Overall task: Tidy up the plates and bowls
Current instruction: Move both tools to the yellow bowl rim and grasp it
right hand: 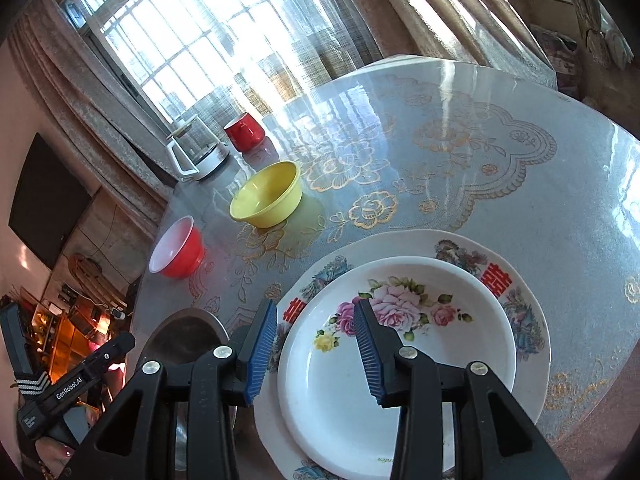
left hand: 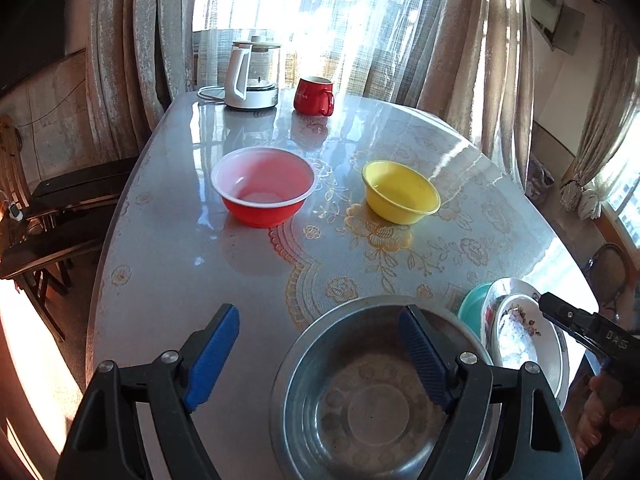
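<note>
**Bowls and plates spread over the worktop, both grippers empty**

The left hand-held gripper (left hand: 318, 354) hangs over the near edge of the worktop (left hand: 192, 264) with its blue pads spread wide; the right-hand pad sits above the steel bowl (left hand: 360, 412), the left-hand pad over bare cloth, and neither presses on the rim. Farther back stand the red bowl (left hand: 264, 188) and the yellow bowl (left hand: 400, 192), well apart from each other, with a kettle (left hand: 252, 76) and a red mug (left hand: 314, 96) at the far end.

The right hand-held gripper (right hand: 316, 354) hovers over a stack of plates: a small floral plate (right hand: 420, 344) lies inside a larger patterned plate (right hand: 520, 300). Its jaws stand partly apart, one pad over the small plate's inner face and the other beyond its left rim; they appear not to touch it, though the angle makes that hard to confirm. From the left wrist view, a teal dish (left hand: 472, 304) peeks out beside the plate stack.
</note>
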